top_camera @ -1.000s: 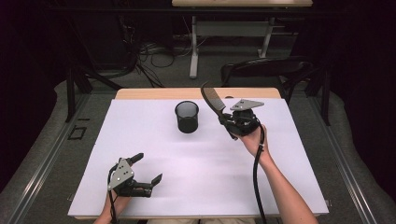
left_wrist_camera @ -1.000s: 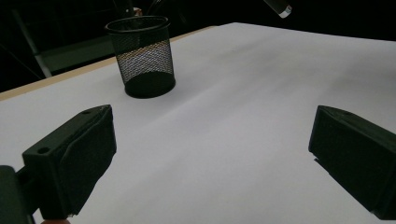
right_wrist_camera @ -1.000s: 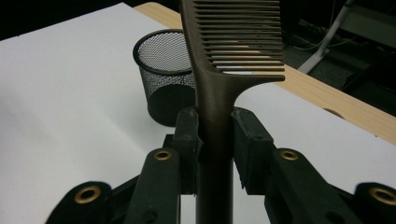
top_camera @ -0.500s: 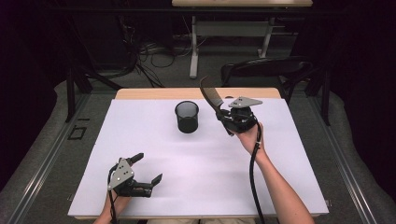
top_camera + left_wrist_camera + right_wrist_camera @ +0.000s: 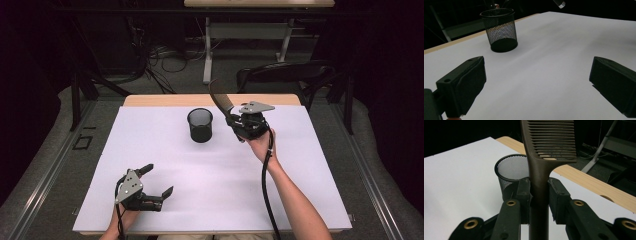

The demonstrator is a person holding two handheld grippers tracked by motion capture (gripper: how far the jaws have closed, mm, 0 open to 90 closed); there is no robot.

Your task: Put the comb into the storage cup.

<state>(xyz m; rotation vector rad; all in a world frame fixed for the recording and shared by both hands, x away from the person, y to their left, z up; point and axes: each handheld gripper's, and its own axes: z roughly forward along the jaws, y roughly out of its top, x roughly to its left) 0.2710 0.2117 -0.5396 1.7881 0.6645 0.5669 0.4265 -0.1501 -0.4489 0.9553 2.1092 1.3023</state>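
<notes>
Comb (image 5: 550,142), brown and fine-toothed, stands upright in right tool (image 5: 539,195).

A table with a pale wooden top (image 5: 165,100) stands in a dim room, seen from above. A white sheet (image 5: 210,170) covers nearly all of the table, leaving a wooden strip bare along its far edge. Just behind the table's far right corner sits a black chair (image 5: 285,72). Farther behind the table stands a second table (image 5: 260,3) on light metal legs (image 5: 207,55). Loose cables (image 5: 165,55) lie on the floor behind the table, towards the left. Grey carpet (image 5: 45,165) surrounds the table, with a small black square outline (image 5: 82,143) marked on it just left of the table
</notes>
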